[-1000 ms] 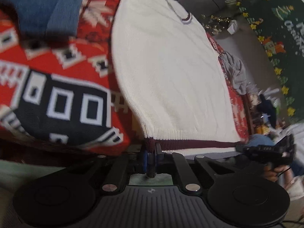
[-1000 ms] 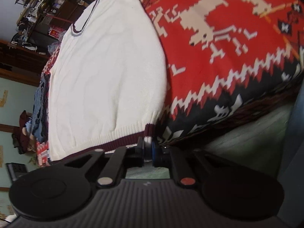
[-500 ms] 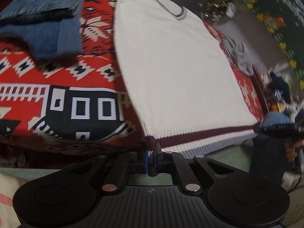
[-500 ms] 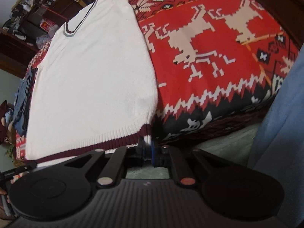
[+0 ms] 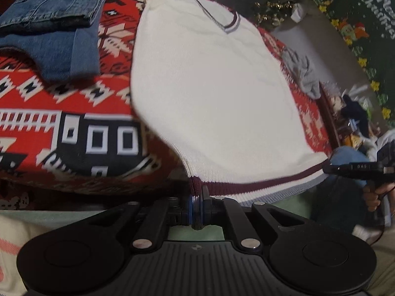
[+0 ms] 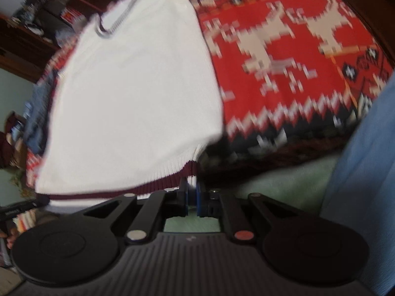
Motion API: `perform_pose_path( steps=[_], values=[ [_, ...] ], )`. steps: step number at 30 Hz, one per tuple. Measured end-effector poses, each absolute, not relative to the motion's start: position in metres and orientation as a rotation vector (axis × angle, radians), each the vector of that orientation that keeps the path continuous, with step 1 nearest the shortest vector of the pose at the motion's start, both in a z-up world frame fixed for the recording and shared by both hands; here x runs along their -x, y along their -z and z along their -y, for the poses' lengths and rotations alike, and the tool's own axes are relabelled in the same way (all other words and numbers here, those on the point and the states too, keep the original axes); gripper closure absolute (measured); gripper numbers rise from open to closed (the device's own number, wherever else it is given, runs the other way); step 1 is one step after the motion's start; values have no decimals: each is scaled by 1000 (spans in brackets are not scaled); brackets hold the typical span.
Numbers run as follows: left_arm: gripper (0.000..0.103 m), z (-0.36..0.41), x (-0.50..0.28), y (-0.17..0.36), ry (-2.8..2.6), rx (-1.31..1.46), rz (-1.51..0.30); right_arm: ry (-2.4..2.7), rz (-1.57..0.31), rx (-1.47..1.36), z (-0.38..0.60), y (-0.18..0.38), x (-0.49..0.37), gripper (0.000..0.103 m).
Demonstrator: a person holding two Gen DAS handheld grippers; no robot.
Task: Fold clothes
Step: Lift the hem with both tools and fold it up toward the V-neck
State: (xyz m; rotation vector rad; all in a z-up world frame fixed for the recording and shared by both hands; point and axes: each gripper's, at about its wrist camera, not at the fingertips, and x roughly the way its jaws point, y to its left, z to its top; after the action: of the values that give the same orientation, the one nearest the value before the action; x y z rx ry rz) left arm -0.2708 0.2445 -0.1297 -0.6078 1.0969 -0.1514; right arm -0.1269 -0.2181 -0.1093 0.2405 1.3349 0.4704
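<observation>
Change: hem lifted higher than a second ago, near part of the sweater (image 5: 212, 93) now off the blanket (image 5: 37, 113); both views swung upward, right one blurred by motion.

Left view, grip: left gripper (image 5: 196, 207) closed tight on the hem's left corner, maroon band (image 5: 259, 186) pinched between the blue pads.

Left view, sweater: white knit, front up, collar (image 5: 230, 24) at the far end; far part lying on the blanket, near part raised and stretched toward the camera.

Left view, surroundings: folded jeans (image 5: 49, 12) beside the sweater's left edge, apart from it; grey cloth (image 5: 303, 74) past its right edge; right gripper (image 5: 355, 169) seen at the hem's other corner.

Right view, grip: right gripper (image 6: 191, 197) nearly closed, white hem corner (image 6: 191, 181) between the pads, narrow gap visible lower down.

Right view, sweater: hem taut across to the left, body rising away toward the collar (image 6: 108, 29); bare blanket (image 6: 284, 61) to the right.

Step, as judged: hem being carried up for a fold toward the collar.

Risk, slip: only a sliver of ribbing in each grip; uneven pull likely to tug one corner free.

Risk, skew: one gripper leading the other, giving a crooked fold.

Risk, drag: a low carry likely to bunch the far part or shift the collar.
</observation>
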Motion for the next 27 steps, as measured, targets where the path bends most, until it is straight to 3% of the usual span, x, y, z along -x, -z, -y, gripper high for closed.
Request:
perform_pose_path(
  steps=[9, 21, 22, 24, 25, 27],
  values=[
    [97, -280, 168, 91, 65, 694, -1079, -534, -1244, -170, 161, 61, 32, 97],
    [91, -299, 60, 114, -27, 625, -1065, -468, -1175, -200, 126, 118, -84, 95],
    [88, -299, 58, 117, -26, 614, -1059, -468, -1156, -201, 125, 122, -86, 94],
    [72, -297, 57, 120, -21, 584, -1043, -461, -1102, -187, 123, 128, -85, 74],
    [59, -294, 61, 118, -21, 550, -1016, -466, -1080, -172, 123, 128, -84, 71],
    [50, -290, 68, 111, -14, 470, -965, -487, -1040, -141, 124, 126, -79, 69]
  ],
)
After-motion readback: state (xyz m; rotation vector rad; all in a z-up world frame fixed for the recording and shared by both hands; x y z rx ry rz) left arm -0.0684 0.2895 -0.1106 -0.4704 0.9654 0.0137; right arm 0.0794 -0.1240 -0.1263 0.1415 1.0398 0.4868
